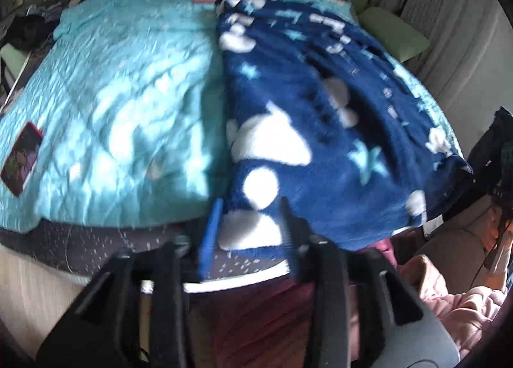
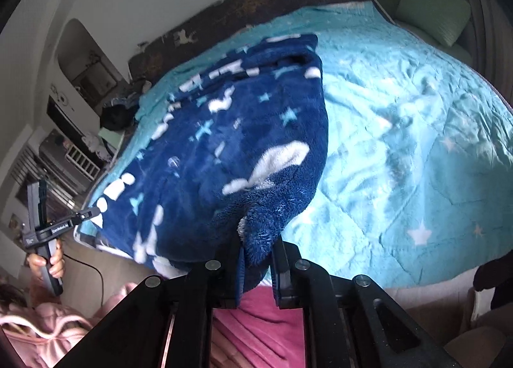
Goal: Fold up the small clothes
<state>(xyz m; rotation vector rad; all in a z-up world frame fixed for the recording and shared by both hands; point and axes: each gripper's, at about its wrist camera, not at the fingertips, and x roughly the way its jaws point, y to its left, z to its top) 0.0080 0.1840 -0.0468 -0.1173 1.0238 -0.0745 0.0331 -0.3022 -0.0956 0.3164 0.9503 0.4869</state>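
A navy fleece garment [image 1: 304, 117] with white clouds and pale stars lies on a turquoise quilt [image 1: 121, 95] on the bed. In the left wrist view my left gripper [image 1: 250, 223] stands open at the bed's near edge, and the garment's white-patched corner lies loose between its fingers. In the right wrist view my right gripper [image 2: 259, 263] is shut on a bunched fold of the navy fleece garment [image 2: 224, 149], lifting that edge off the turquoise quilt [image 2: 400, 143]. The left gripper [image 2: 88, 212] shows there too, held in a hand at the garment's far corner.
A phone in a red case [image 1: 22, 159] lies on the quilt's left side. Green pillows [image 1: 394, 31] sit at the bed's far right. Pink clothing [image 2: 256, 329] is below the grippers, near the bed's edge. Dark clothes [image 2: 118, 114] are heaped by the bed's far side.
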